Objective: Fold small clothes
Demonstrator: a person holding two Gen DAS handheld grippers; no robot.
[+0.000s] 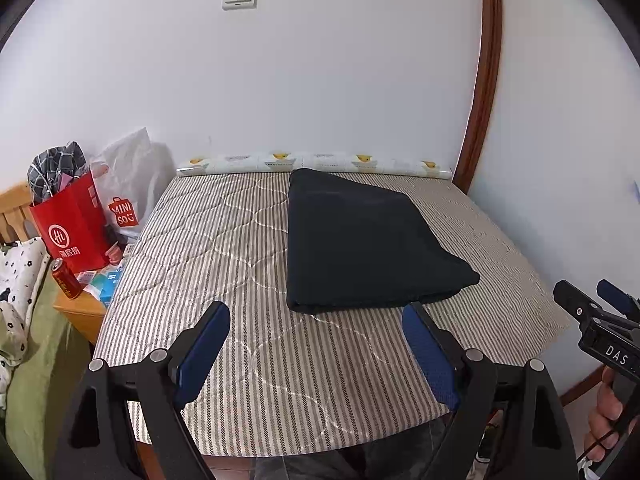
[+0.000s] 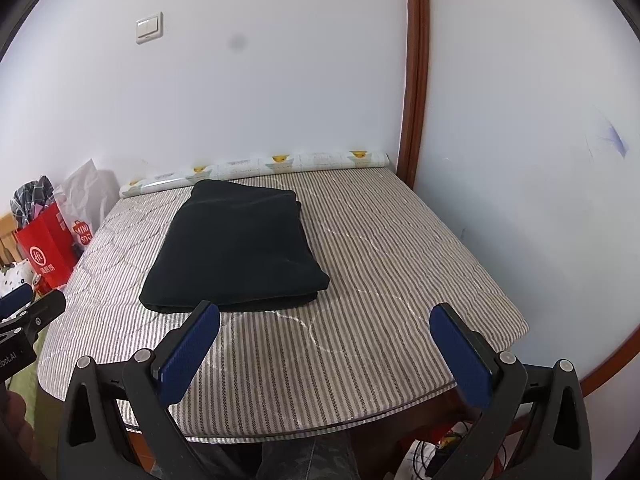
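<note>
We see a dark garment [image 1: 368,240], a soft matte knit folded into a thick rectangle with layered edges at its near side, lying on the striped quilted cover [image 1: 224,248] of the table, toward the far half. Our left gripper [image 1: 316,316] hangs released just short of the garment's near edge, its blue textured pads wide apart and empty. Our right gripper [image 2: 324,320] is likewise spread wide, holding nothing, over bare cover. A printed roll [image 1: 316,164] lies along the white wall. A red paper bag [image 1: 72,224] stands on a wooden stand at the left.
</note>
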